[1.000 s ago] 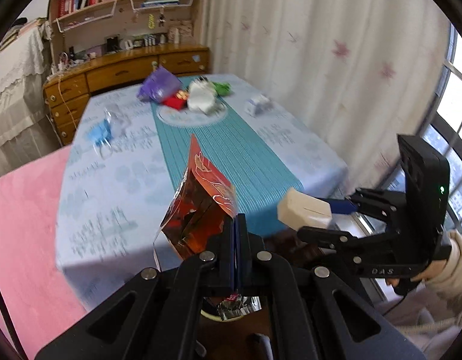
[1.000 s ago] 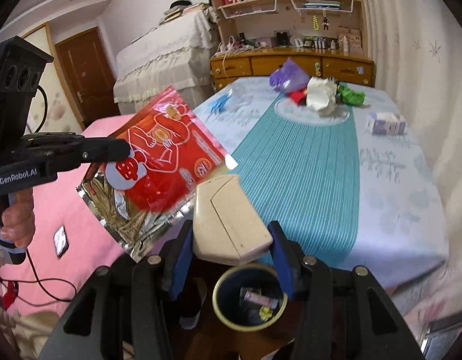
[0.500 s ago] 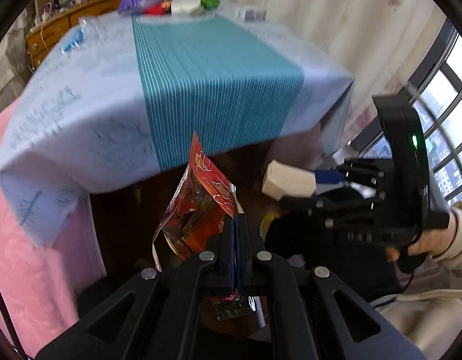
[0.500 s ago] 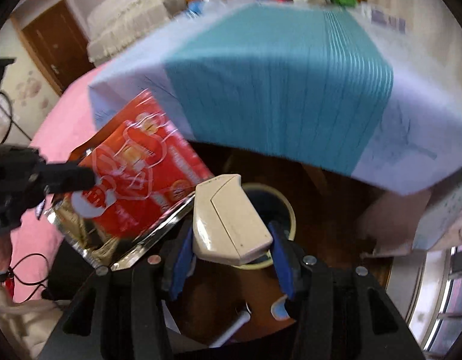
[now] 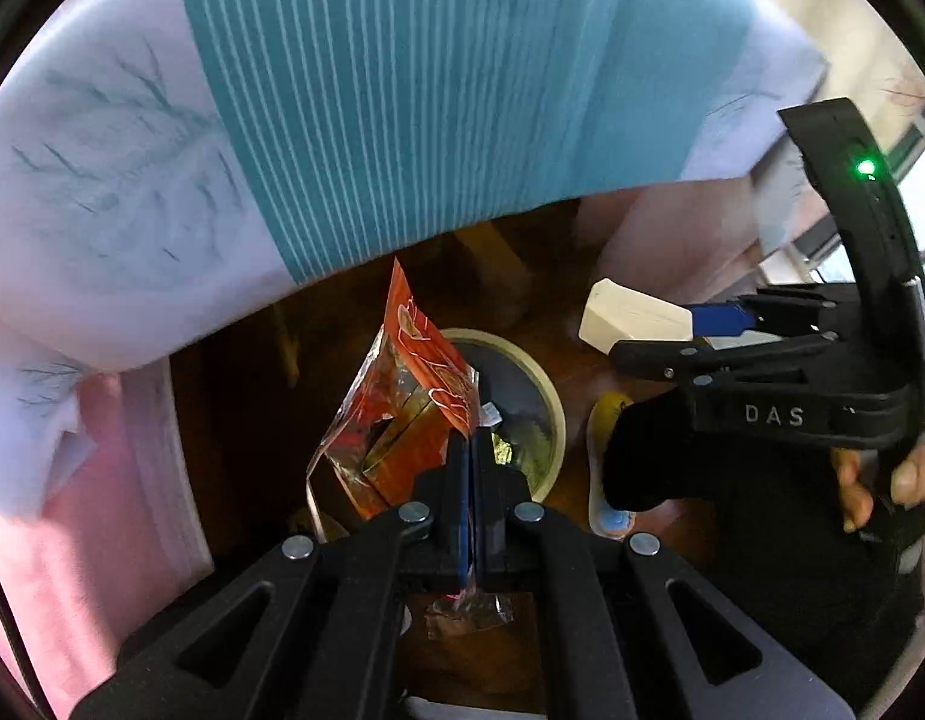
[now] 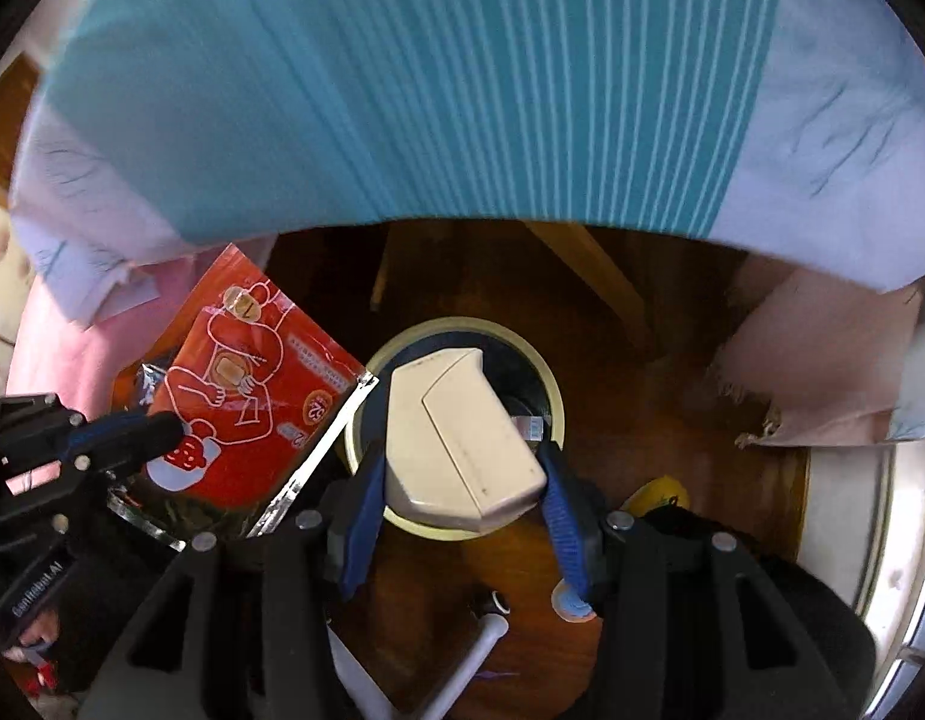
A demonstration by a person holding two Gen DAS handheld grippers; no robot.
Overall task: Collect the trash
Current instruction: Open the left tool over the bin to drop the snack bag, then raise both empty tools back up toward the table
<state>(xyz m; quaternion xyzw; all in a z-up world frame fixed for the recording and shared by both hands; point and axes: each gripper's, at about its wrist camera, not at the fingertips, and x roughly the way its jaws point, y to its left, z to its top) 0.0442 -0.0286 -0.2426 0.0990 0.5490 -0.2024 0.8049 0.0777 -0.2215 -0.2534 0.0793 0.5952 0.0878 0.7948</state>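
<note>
Cream box (image 6: 462, 432) lengthwise toward tablecloth (image 6: 402, 90)

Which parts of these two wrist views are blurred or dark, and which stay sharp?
Left wrist: the tablecloth is smeared by motion; the left gripper and its red wrapper are sharp; the floor under the table is dim. Right wrist: the cloth is streaked likewise; the cream box in the right gripper is crisp above the bin. Both show fisheye bending and black corners.
</note>
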